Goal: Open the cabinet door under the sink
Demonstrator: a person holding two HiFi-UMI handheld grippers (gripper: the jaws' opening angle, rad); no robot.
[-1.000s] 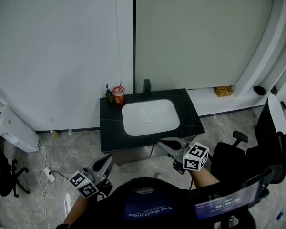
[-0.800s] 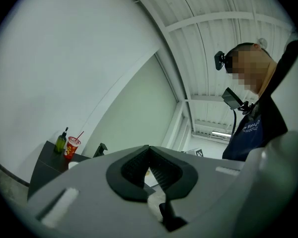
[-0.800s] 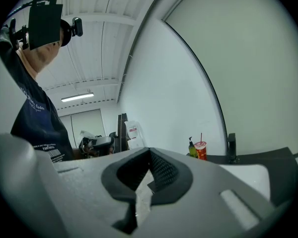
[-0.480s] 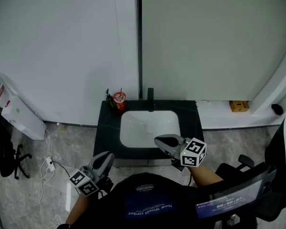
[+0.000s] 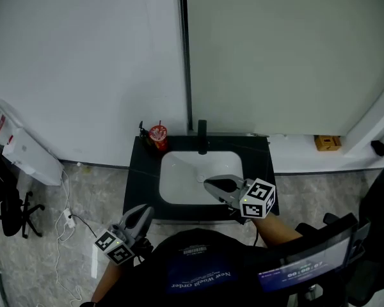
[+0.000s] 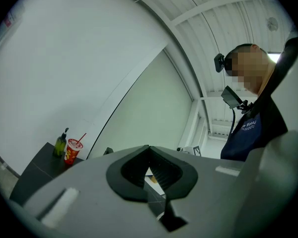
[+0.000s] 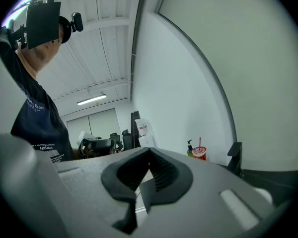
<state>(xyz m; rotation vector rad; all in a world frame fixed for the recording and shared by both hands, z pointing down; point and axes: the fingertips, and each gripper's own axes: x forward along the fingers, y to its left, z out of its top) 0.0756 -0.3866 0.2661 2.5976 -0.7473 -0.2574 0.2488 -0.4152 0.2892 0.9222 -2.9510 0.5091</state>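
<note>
Left gripper (image 5: 143, 213) and right gripper (image 5: 211, 185) are both clenched, empty. The door under the sink (image 5: 193, 171) is hidden from here. Probably light and rigid, so I'd hook its free edge.

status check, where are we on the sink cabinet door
Left claw shut, empty, short of countertop. Right claw shut, empty, over sink front rim. Cabinet door out of view below. Red cup at back, away from both.

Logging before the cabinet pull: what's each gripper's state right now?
Left gripper: closed, empty.
Right gripper: closed, empty.
</note>
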